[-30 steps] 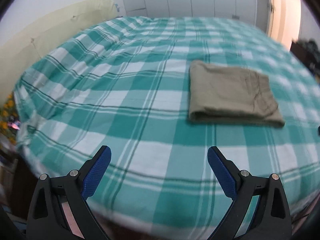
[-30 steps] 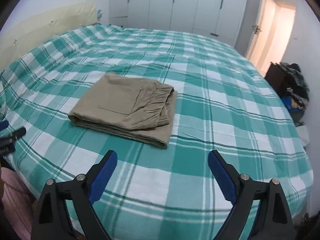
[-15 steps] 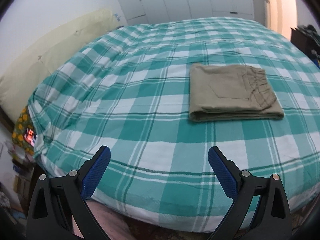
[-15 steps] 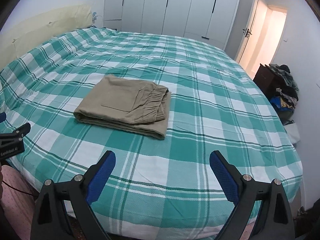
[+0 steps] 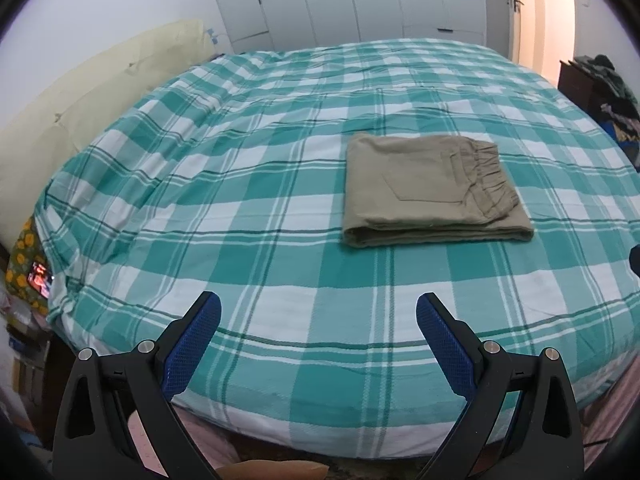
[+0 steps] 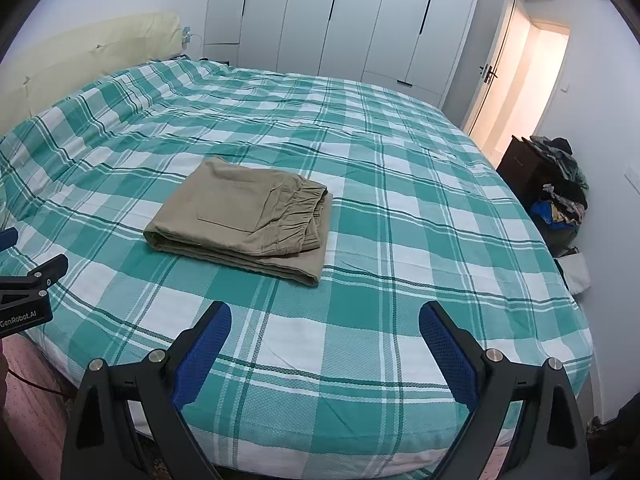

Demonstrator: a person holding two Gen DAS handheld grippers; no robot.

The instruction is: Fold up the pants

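white lettering "genrobot.ai" – on the black body of the left tool (image 6: 8, 240).

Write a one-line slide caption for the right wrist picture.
Khaki cotton pants lie folded on the teal-and-white plaid bedspread while the open blue-padded right gripper hangs near the bed's edge.

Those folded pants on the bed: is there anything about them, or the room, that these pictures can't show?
- Pants: both views show only the top layer and edges; the inner folds and underside are hidden by the cloth itself.
- Clothes pile by the dark cabinet: too small and jumbled to name items; cut by the left view's edge.
- Small lit screen, left view: too small and blurred to read.
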